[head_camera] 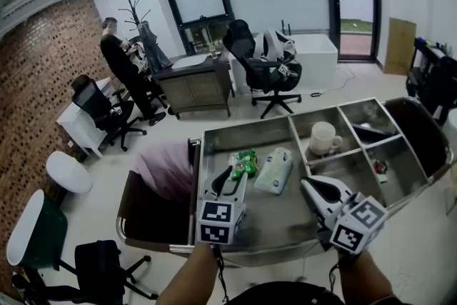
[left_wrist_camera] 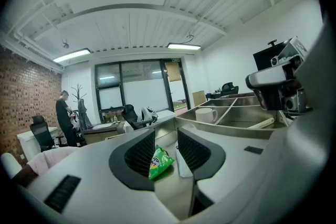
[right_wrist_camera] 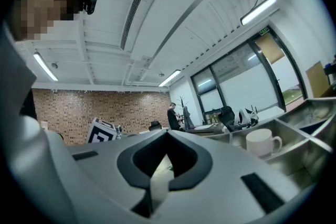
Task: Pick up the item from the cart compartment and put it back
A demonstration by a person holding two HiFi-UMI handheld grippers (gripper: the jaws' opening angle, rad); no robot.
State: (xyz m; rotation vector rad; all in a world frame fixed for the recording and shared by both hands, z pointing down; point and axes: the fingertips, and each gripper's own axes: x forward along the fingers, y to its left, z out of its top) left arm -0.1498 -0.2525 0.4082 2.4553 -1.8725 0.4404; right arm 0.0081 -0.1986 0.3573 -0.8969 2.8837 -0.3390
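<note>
A steel cart (head_camera: 243, 127) is split into compartments. In its large left compartment lie a green snack packet (head_camera: 245, 162) and a white wipes pack (head_camera: 275, 169). My left gripper (head_camera: 230, 178) points at the green packet, jaws open. In the left gripper view the packet (left_wrist_camera: 159, 161) lies between the pads of that gripper (left_wrist_camera: 166, 135), with a gap on its right side and the wipes pack (left_wrist_camera: 182, 165) beside it. My right gripper (head_camera: 311, 186) hovers over the same compartment's right part. Its jaws (right_wrist_camera: 167, 134) meet at the tips with nothing between them.
A white mug (head_camera: 323, 138) stands in a small compartment. Further right compartments hold a white roll (head_camera: 368, 128) and a small red item (head_camera: 380, 168). A pink cloth (head_camera: 168, 171) lies left of the cart. Office chairs (head_camera: 265, 71), desks and a standing person (head_camera: 121, 64) fill the room behind.
</note>
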